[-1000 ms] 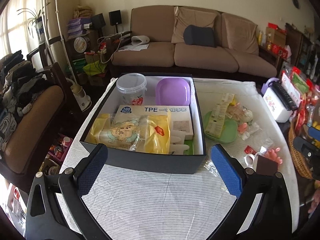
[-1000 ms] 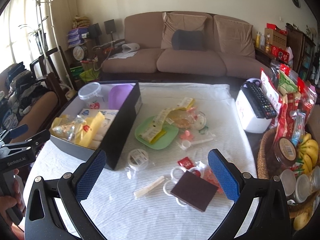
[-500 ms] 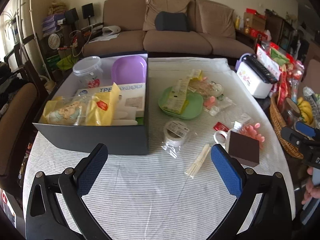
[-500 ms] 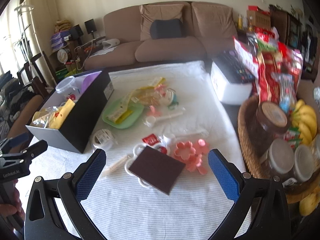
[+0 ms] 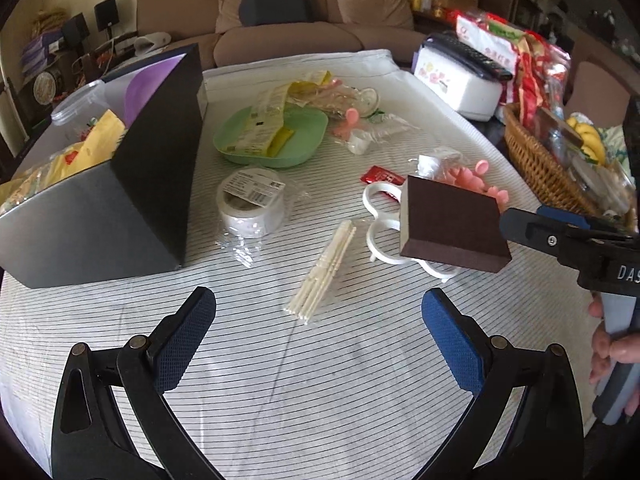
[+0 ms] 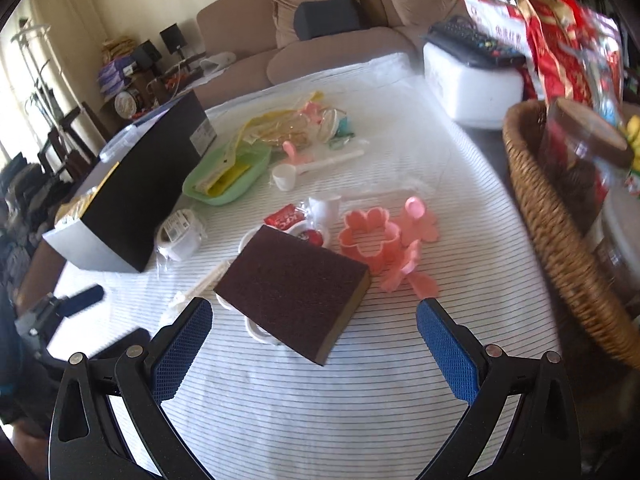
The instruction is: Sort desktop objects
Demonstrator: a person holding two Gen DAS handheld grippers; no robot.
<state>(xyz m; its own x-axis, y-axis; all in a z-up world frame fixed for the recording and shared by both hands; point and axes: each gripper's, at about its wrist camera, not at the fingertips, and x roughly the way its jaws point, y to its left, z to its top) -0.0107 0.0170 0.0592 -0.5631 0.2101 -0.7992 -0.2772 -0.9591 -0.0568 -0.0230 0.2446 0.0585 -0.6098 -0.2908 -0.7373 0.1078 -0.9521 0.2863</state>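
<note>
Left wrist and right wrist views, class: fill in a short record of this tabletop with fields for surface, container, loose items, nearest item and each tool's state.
surface: striped tablecloth
container: black box, open-topped, items inside
loose items: green plate; tape roll; white sticks; pink cutters
nearest item: brown sponge block, resting on white rings
left tool: open, empty
right tool: open, empty, in front of the sponge block

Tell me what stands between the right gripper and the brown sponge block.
Nothing visible does. The right gripper is open, and the brown sponge block lies just ahead of its fingertips on bare striped tablecloth. The block rests on a white plastic ring piece.
</note>
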